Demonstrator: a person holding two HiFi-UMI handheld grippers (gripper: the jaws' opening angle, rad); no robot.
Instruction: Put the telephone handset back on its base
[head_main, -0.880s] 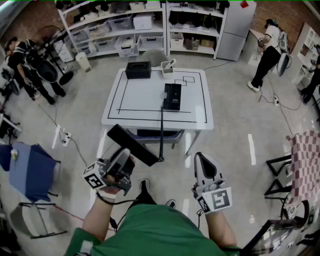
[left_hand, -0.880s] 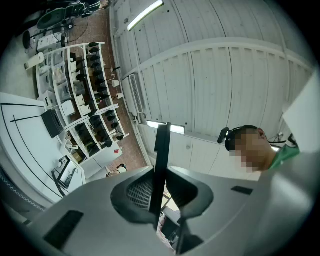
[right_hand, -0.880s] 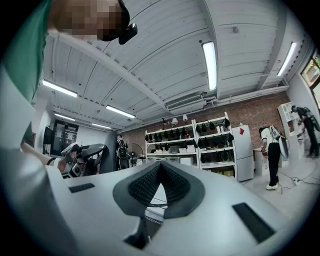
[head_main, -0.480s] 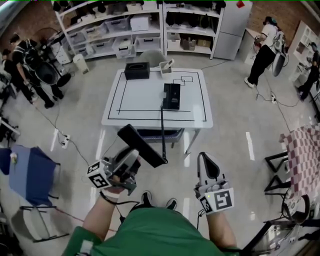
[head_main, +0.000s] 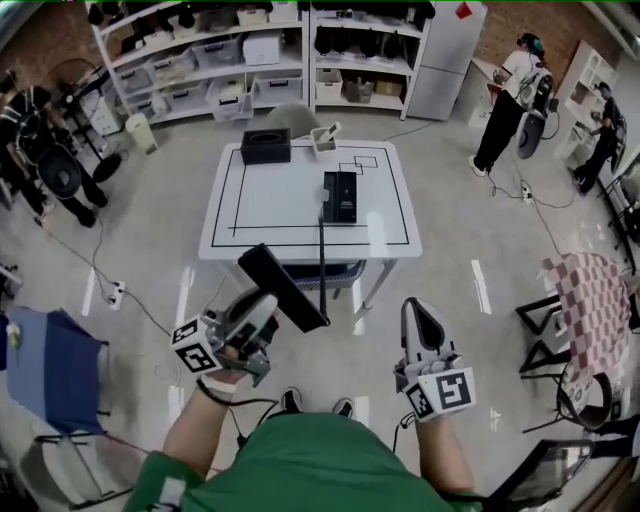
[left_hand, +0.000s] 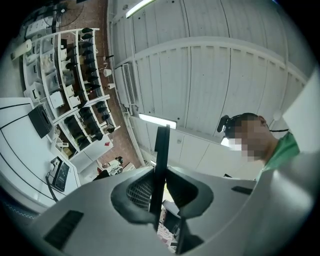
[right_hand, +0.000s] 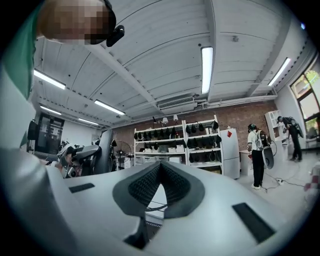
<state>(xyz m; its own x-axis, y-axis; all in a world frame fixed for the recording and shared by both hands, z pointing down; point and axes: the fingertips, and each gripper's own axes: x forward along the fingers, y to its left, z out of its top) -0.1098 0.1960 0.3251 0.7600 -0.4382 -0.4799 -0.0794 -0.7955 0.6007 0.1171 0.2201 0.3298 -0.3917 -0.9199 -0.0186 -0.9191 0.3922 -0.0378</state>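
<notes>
A long black telephone handset (head_main: 283, 287) is held in my left gripper (head_main: 262, 305), which is shut on its lower end, out in front of my body and short of the table. Its black cord (head_main: 321, 250) runs up to the telephone base (head_main: 340, 196) on the white table (head_main: 260, 240). In the left gripper view the handset (left_hand: 160, 160) stands edge-on between the jaws of my left gripper (left_hand: 156, 200), with the base (left_hand: 61, 173) far off at left. My right gripper (head_main: 418, 312) is shut and holds nothing; its pads meet in the right gripper view (right_hand: 159, 167).
A black box (head_main: 266, 146) and a small white container (head_main: 323, 140) stand at the table's far edge. Shelving (head_main: 250, 50) lines the back wall. People stand at the far left (head_main: 35, 140) and far right (head_main: 505, 100). A checkered chair (head_main: 590, 310) is at right.
My left gripper has carried the handset slightly right and forward. The right gripper has hardly moved. The view has shifted a little toward the table.
</notes>
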